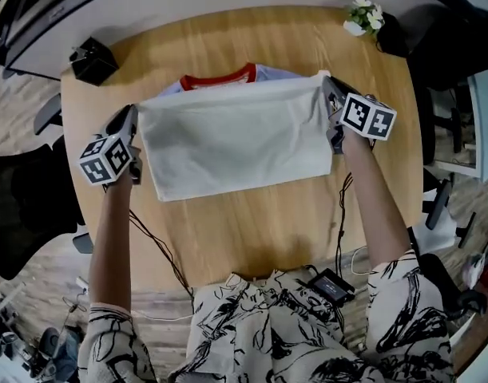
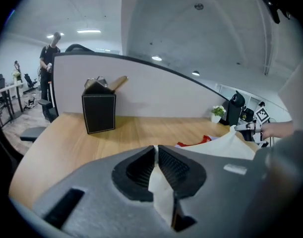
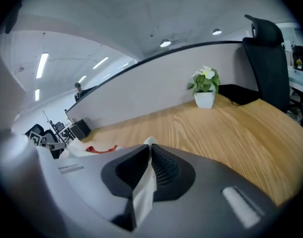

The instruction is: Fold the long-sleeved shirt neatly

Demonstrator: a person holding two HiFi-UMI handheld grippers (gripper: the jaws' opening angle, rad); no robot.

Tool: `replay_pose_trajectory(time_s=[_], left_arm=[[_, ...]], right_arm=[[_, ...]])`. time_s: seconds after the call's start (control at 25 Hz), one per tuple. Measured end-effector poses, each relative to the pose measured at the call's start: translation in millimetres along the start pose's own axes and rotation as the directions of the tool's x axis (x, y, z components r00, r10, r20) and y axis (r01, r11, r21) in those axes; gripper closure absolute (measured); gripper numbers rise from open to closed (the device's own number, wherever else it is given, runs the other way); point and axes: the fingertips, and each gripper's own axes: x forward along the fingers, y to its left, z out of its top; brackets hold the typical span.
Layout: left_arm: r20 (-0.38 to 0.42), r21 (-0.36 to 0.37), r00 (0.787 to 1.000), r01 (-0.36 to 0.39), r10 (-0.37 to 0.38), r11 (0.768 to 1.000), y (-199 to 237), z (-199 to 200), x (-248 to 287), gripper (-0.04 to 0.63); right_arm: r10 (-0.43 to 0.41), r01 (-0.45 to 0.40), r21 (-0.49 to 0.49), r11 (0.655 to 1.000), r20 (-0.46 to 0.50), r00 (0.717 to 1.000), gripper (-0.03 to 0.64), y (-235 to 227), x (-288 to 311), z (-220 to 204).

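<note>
Head view: long-sleeved shirt lies on the round wooden table, white body doubled over, red collar peeking out at the far edge. The left gripper is at the shirt's left far corner and the right gripper at the right far corner. One gripper per corner keeps the folded edge taut and straight, probably so the layer lands square. A black box and a small plant sit at the table's far rim, well clear of the cloth.

Left gripper view: jaws closed tight, a strip of white fabric pinched between the ribbed pads. The cloth runs off to the right toward the other gripper. The box stands beyond on the table.

Right gripper view: same here, jaws together on a fold of white fabric, a tuft poking out past the tips. The plant is ahead on bare table. The pinch sits near the hem edge, which likely suits a flat lay-down; the fold looks partway done, sleeves not visible.
</note>
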Motion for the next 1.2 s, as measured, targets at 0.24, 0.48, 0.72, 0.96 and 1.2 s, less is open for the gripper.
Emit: replay_pose_trajectory(time_s=[0.24, 0.48, 0.72, 0.96, 1.2], left_arm=[[-0.083, -0.023, 0.996, 0.014, -0.016, 1.000, 15.7, -8.8, 41.1, 0.561], [-0.102, -0.021, 0.994, 0.034, -0.036, 0.999, 28.3, -10.2, 54.6, 0.504], [-0.102, 0.487, 0.987, 0.159, -0.124, 0.859, 5.5, 25.7, 37.2, 0.435], [-0.358, 0.882, 0.933, 0.350, -0.033, 0.316, -13.0, -21.1, 47.1, 0.391], [-0.463, 0.877, 0.885, 0.451, 0.042, 0.168, -10.8, -42.7, 66.5, 0.422]], right_arm=[[-0.033, 0.031, -0.015, 0.999, -0.138, 0.990, 0.574, -15.7, 39.2, -15.1], [0.020, -0.017, 0.019, 1.000, -0.159, 0.987, 0.501, -28.1, 49.2, -10.4], [0.198, -0.211, -0.319, 0.924, -0.072, 0.977, 0.442, -5.4, 31.3, 41.3], [0.214, -0.437, -0.809, 0.394, -0.382, 0.899, 0.343, 43.8, 39.4, -1.9], [0.081, -0.502, -0.851, 0.155, -0.496, 0.865, 0.342, 45.5, 63.8, -33.1]])
